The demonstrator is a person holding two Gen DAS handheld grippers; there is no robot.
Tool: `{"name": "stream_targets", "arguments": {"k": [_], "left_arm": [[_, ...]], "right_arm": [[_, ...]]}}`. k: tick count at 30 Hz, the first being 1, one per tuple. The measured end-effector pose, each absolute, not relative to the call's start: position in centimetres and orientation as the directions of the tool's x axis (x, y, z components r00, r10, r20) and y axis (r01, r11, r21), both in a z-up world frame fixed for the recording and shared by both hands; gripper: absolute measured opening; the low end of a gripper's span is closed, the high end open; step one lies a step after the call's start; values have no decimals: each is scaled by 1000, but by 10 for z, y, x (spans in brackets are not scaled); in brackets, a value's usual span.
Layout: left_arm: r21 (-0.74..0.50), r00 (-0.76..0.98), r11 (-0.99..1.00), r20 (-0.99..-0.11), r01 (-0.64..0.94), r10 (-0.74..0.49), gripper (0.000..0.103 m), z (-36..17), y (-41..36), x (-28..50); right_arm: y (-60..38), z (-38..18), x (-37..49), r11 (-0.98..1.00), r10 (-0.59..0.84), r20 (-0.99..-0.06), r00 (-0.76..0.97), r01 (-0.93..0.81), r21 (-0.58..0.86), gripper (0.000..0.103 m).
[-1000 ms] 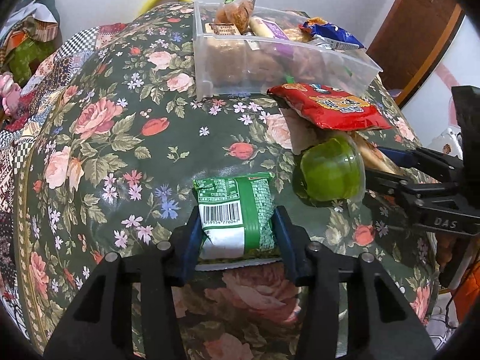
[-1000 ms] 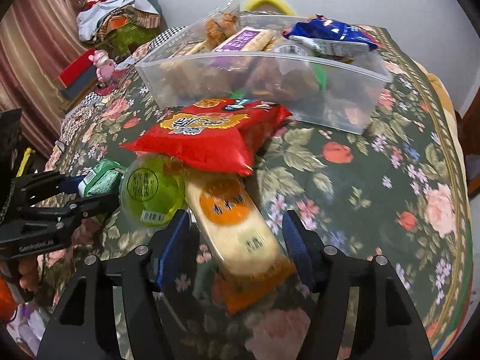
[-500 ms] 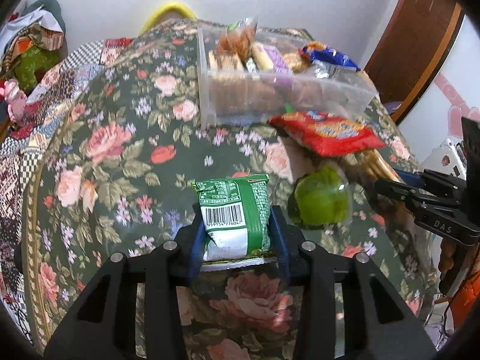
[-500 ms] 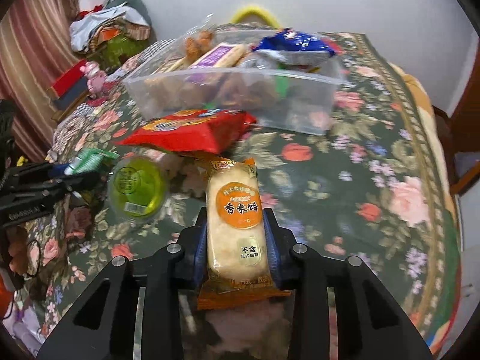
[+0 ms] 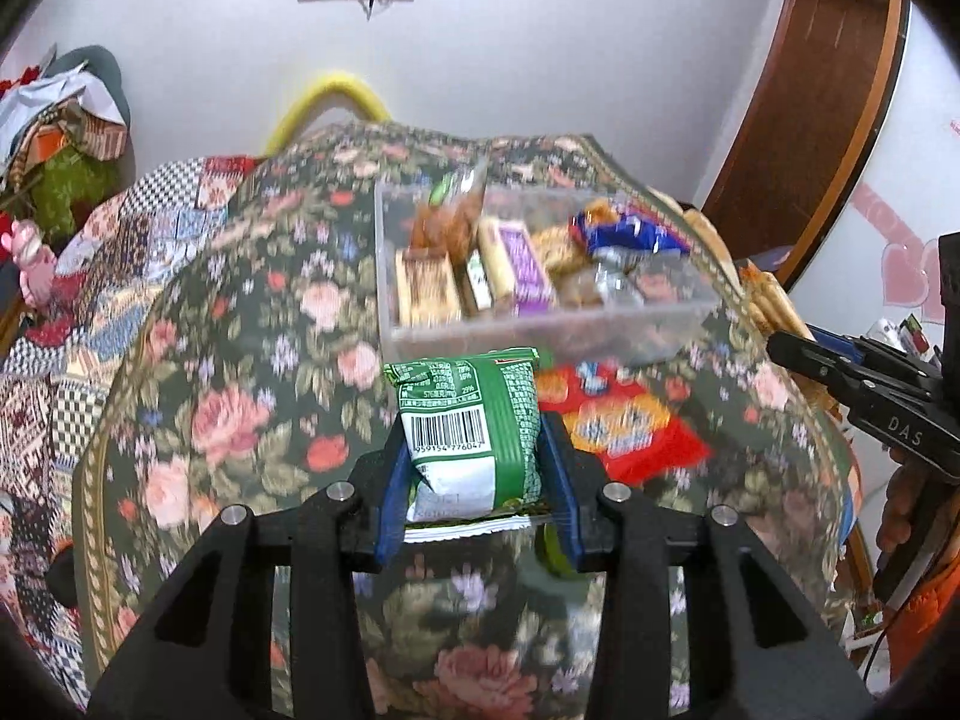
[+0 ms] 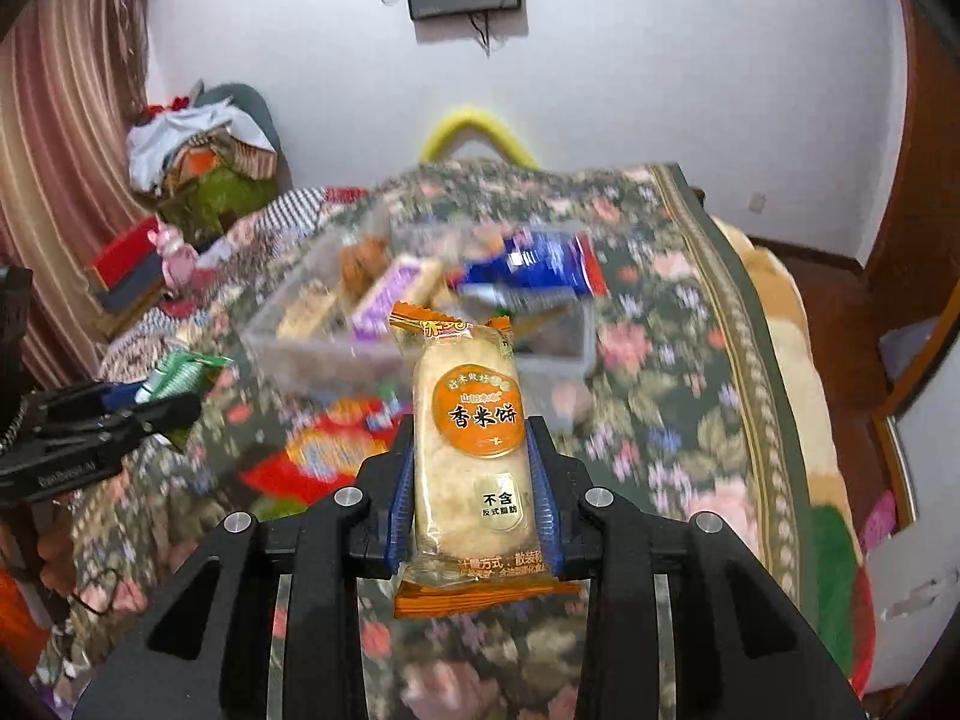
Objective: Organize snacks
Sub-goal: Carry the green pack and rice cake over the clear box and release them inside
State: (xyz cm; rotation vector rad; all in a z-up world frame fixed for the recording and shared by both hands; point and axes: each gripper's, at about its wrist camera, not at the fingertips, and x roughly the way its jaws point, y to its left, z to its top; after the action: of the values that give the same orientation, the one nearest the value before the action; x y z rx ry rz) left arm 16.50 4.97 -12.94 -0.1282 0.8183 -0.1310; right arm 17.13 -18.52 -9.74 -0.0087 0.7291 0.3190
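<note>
Left wrist view: the left gripper (image 5: 475, 471) has its jaws pinching a green packet (image 5: 471, 426), which a second ago lay flat on the flowered surface (image 5: 240, 396) and now hangs clear above it, lined up in front of the clear box (image 5: 540, 324) of snacks. The right wrist view tells the same story on the other side: the right gripper (image 6: 474, 483), whose jaws were spread around the orange rice cracker pack (image 6: 474, 444) a second ago, now has them pressed onto its sides, and the pack is lifted well off the cloth. Both hands have risen together, so each snack looks to be on its way to the box, which already holds several packets. The red bag (image 5: 624, 426) is where it was, on the cloth just in front of the box.

Much of the scene is smeared by motion. The box contents are blurred in the right wrist view, and only a purple bar (image 5: 522, 264) and a blue wrapper (image 5: 630, 234) read clearly in the left one. The green jelly cup (image 5: 555, 552) is almost wholly hidden behind the left gripper's finger, showing only a sliver. The lower end of the green packet is tucked out of sight between the fingers. How much free room is left in the box cannot be judged from here.
</note>
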Motion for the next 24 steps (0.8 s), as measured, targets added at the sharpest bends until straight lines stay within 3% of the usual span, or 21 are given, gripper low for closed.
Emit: {"name": "stream_targets", "arguments": {"k": [12, 24], "left_arm": [[-141, 711, 987, -686, 78, -154, 40, -113, 47, 218], [-149, 679, 984, -713, 98, -176, 40, -130, 41, 273]], "right_arm": [[-151, -82, 216, 938, 325, -606, 726, -328, 110, 31], [-131, -104, 271, 937, 333, -661, 672, -317, 151, 31]]}}
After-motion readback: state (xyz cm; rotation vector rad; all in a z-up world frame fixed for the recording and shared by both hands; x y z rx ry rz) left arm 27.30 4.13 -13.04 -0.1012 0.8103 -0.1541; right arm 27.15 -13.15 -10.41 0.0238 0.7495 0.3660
